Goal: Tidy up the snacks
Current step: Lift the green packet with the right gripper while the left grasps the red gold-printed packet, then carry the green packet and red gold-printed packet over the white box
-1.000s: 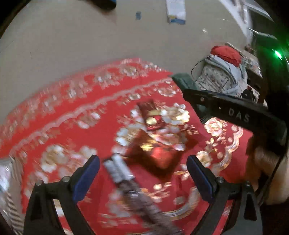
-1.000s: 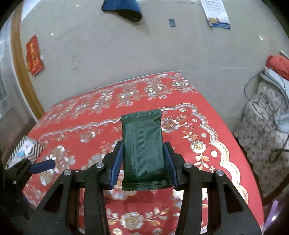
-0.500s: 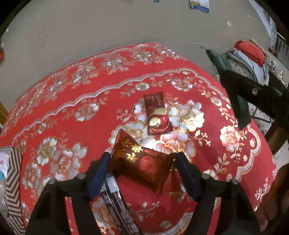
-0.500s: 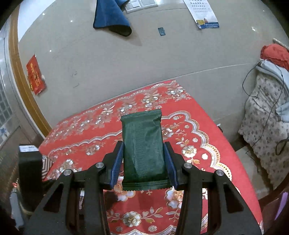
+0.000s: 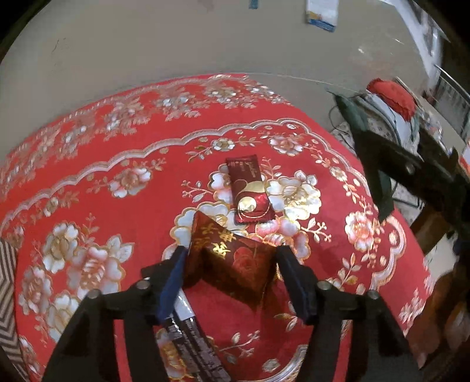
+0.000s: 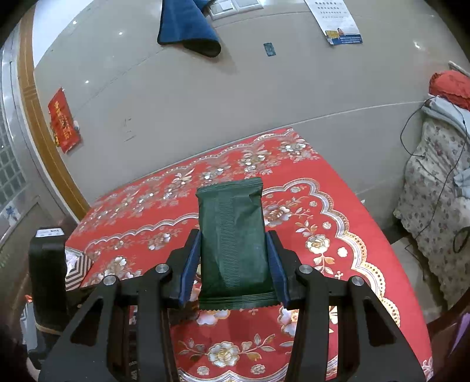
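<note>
My left gripper [image 5: 232, 270] is shut on a dark red snack packet with gold characters [image 5: 232, 258] and holds it above the red flowered tablecloth [image 5: 88, 176]. A second red packet with a gold disc [image 5: 249, 191] lies flat on the cloth just beyond it. A dark striped bar packet [image 5: 194, 341] lies under my left finger. My right gripper [image 6: 233, 264] is shut on a dark green packet [image 6: 235, 235], upright, held above the cloth. The right gripper with the green packet also shows in the left wrist view [image 5: 390, 164] at the right.
A chevron-patterned box [image 5: 7, 293] sits at the table's left edge. A chair draped with flowered cloth [image 6: 434, 188] and a red cushion [image 6: 449, 85] stands to the right. A blue cloth [image 6: 188, 26] and a leaflet [image 6: 340, 23] lie on the floor.
My left gripper closed on the red gold-lettered packet and lifted it slightly. My right gripper rose higher with the green packet still in it.
</note>
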Tool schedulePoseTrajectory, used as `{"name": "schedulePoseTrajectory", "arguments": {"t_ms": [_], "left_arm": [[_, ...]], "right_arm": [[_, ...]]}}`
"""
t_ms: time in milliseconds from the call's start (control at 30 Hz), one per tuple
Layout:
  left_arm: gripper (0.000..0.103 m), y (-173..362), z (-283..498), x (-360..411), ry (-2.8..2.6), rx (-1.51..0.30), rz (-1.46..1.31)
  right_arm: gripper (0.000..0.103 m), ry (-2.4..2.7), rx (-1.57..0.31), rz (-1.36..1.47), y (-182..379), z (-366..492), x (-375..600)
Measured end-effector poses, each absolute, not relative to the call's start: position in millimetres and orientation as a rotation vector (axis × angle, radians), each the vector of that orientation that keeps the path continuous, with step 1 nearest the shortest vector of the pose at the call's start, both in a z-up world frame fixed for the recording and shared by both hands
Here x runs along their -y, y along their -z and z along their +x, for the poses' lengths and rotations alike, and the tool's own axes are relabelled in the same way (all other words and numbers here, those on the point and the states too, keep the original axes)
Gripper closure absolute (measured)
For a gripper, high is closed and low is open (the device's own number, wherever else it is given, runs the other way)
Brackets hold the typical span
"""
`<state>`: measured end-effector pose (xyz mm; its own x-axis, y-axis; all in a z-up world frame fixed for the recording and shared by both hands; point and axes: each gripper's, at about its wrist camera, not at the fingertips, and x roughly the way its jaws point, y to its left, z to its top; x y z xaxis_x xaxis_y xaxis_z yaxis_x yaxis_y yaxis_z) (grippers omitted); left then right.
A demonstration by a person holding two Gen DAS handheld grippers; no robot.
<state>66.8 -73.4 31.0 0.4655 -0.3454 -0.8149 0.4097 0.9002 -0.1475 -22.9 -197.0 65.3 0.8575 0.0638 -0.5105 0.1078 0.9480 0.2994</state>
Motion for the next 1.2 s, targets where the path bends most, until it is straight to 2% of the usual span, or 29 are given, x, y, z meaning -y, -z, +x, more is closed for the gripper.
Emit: {"name": "schedulePoseTrajectory", "arguments": {"t_ms": [300,433,900,1200], "left_arm": [[0.030,-25.4,71.9,86.4,0.407,-1.031,-0.003],[0.056,-28.3,65.9,89.3,0.479,-0.988,0.047],[0.078,-40.2,50.7,55.5,0.565,-0.865,0.044],[0.079,-51.9,39.1,32.1,0.581,-0.798,0.006]], "right_arm": [[0.059,0.025,-0.545,0.324,-64.5,-22.4,197.1],[0.059,0.025,-0.542,0.328,-64.2,-23.5,197.9],[0.059,0.011,-0.531,0.324,-67.0,-25.8,195.0],[0.059,-0.018,-0.529,0.299,-64.5,-22.8,186.4]]}}
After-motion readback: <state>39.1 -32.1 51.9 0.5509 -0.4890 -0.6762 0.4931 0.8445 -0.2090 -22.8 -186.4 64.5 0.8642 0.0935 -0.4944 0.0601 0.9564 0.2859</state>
